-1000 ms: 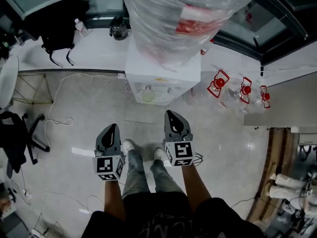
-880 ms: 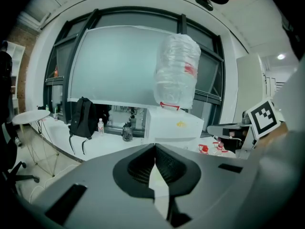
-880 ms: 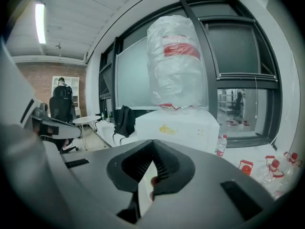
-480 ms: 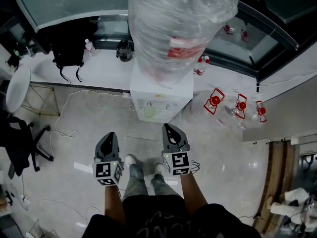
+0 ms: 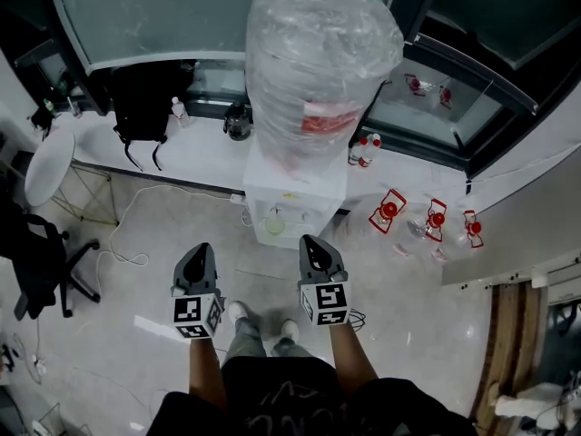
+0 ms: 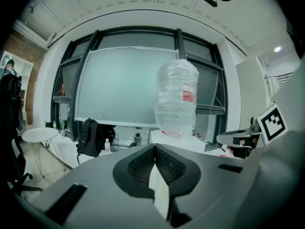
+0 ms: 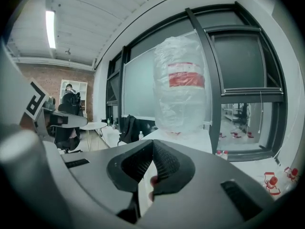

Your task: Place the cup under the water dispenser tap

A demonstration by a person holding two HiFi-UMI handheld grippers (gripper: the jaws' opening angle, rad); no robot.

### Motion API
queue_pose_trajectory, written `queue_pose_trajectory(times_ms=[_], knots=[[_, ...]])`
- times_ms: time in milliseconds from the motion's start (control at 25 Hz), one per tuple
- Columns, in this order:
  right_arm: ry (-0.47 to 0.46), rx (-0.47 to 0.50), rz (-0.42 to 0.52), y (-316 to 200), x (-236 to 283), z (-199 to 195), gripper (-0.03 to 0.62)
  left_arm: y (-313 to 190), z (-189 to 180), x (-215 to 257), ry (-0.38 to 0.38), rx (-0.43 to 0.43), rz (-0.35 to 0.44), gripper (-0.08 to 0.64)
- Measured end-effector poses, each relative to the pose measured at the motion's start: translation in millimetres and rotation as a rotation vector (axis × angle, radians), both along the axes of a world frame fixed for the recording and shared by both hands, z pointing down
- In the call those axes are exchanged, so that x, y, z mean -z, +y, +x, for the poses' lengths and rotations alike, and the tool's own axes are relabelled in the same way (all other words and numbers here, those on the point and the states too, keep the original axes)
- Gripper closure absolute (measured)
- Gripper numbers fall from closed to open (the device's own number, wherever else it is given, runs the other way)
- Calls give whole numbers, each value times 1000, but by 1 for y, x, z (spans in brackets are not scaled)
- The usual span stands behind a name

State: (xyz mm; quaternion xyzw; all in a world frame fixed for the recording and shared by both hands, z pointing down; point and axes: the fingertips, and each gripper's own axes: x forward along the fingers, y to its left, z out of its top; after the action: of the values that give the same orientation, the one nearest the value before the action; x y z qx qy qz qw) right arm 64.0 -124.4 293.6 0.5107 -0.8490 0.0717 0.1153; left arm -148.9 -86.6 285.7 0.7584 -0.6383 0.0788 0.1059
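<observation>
A white water dispenser [image 5: 295, 193] stands against the window ledge, topped by a big plastic-wrapped bottle [image 5: 322, 71]. A pale round cup [image 5: 275, 224] sits in the dispenser's front recess, below the taps. My left gripper [image 5: 198, 260] and my right gripper [image 5: 313, 248] hover side by side over the floor, a step short of the dispenser. Both are shut with nothing between their jaws. The left gripper [image 6: 155, 146] and the right gripper [image 7: 153, 142] each point toward the wrapped bottle [image 7: 180, 87], pads meeting at the tips.
A black backpack [image 5: 142, 107], a small bottle [image 5: 178, 109] and a dark jar [image 5: 238, 121] stand on the white ledge. To the left are a round white table [image 5: 50, 163] and a black chair [image 5: 36, 262]. Red-capped empty bottles [image 5: 388, 212] lie right of the dispenser. A cable [image 5: 127, 234] trails over the floor.
Both grippers have risen, still shut and side by side. The head view has pulled back, so the dispenser looks smaller and the whole bottle shows.
</observation>
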Motion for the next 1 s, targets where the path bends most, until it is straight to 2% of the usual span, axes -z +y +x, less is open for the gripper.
queue_pose_trajectory(times_ms=[480, 1000], knots=[[-3, 56, 64, 7, 43, 14, 578, 13, 14, 52, -24, 24, 64, 545], [-3, 90, 120, 8, 70, 19, 578, 27, 20, 80, -27, 49, 112, 545]])
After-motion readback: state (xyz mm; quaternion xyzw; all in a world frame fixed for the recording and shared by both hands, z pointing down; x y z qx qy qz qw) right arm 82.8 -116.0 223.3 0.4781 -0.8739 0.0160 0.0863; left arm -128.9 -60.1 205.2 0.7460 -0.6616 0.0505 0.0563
